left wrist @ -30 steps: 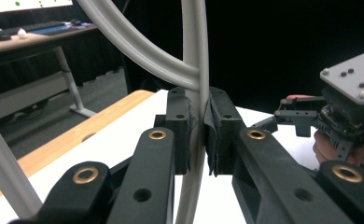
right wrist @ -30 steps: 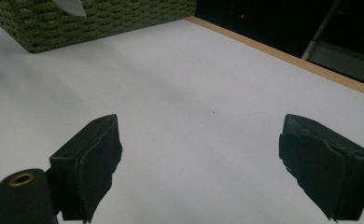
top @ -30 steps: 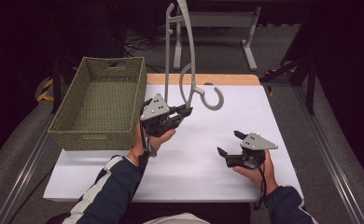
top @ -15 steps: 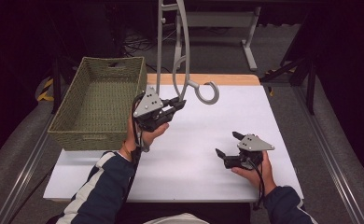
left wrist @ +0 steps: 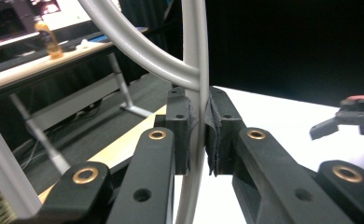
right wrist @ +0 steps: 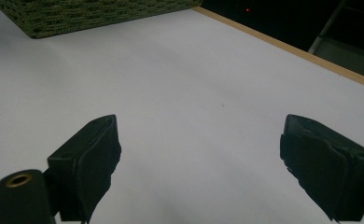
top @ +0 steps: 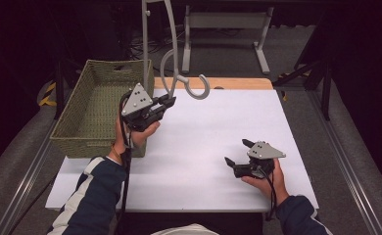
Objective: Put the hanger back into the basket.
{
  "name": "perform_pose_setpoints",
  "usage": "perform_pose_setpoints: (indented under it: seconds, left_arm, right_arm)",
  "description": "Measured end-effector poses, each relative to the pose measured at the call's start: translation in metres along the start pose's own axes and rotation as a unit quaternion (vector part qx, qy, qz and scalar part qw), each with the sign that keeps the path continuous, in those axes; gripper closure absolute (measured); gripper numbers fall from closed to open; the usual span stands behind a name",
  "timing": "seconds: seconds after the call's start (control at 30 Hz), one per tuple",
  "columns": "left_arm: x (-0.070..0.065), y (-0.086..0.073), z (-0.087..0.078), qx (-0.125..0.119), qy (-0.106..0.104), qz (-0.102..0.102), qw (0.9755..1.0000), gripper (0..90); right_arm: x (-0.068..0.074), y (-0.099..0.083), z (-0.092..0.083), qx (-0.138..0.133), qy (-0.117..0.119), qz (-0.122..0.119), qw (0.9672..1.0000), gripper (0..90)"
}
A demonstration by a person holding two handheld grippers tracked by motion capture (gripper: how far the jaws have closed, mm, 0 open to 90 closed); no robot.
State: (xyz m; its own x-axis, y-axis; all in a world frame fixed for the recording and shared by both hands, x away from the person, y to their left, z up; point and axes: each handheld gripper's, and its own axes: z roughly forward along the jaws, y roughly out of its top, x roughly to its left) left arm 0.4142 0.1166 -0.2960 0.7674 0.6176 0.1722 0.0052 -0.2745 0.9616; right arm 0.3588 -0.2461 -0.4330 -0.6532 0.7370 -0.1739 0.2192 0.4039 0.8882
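Note:
A grey plastic hanger [top: 171,54] stands tilted above the table's far edge, its hook [top: 199,91] curling low over the white tabletop [top: 218,127]. My left gripper [top: 168,101] is shut on one of its thin rods beside the wicker basket. In the left gripper view the pads [left wrist: 217,126] press that rod [left wrist: 196,46] from both sides at my left gripper [left wrist: 199,100]. Near the front right, my right gripper [top: 236,151] rests low over the table, open. Its jaws [right wrist: 201,154] stand wide apart with nothing between them.
A green wicker basket [top: 76,127] sits at the table's left edge, just left of my left hand; its corner [right wrist: 77,14] is in the right gripper view. A wooden strip [top: 238,83] runs along the far edge. Metal stand legs [top: 262,54] lie beyond.
My left hand has carried the hanger leftward and a little up, closer to the basket. The hook has shifted left with it. The right hand has stayed where it was.

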Motion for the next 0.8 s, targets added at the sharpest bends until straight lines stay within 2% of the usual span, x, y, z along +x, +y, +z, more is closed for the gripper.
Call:
perform_pose_setpoints:
  seconds: [0.1, 0.13, 0.2, 0.3, 0.47, 0.67, 0.8]
  left_arm:
    - [0.008, -0.003, -0.006, 0.005, 0.011, -0.003, 0.9999, 81.4]
    - [0.009, -0.004, -0.007, 0.005, 0.008, -0.006, 0.9999, 81.4]
    - [0.011, -0.003, -0.01, 0.003, 0.007, -0.003, 1.0, 81.3]
    - [0.012, -0.001, -0.014, 0.011, 0.022, 0.007, 0.9997, 81.4]
    - [0.02, 0.003, -0.023, 0.023, 0.034, 0.016, 0.999, 81.4]
    - [0.029, -0.001, -0.034, 0.025, 0.051, 0.009, 0.9983, 81.4]
    - [0.036, -0.009, -0.038, 0.042, 0.06, 0.005, 0.9973, 81.4]
  right_arm:
    - [0.0, 0.0, 0.0, 0.001, 0.0, 0.0, 1.0, 12.6]
    - [0.0, 0.0, 0.0, 0.001, 0.0, 0.001, 1.0, 12.6]
    - [0.0, 0.0, 0.0, 0.002, 0.0, 0.001, 1.0, 12.6]
    - [0.0, 0.0, 0.001, 0.003, 0.0, 0.004, 1.0, 12.6]
    - [0.001, 0.0, 0.001, 0.005, 0.002, 0.004, 1.0, 12.6]
    - [0.001, -0.001, 0.002, 0.009, 0.003, 0.004, 1.0, 12.7]
    - [0.002, -0.001, 0.003, 0.012, 0.003, 0.002, 0.9999, 12.6]
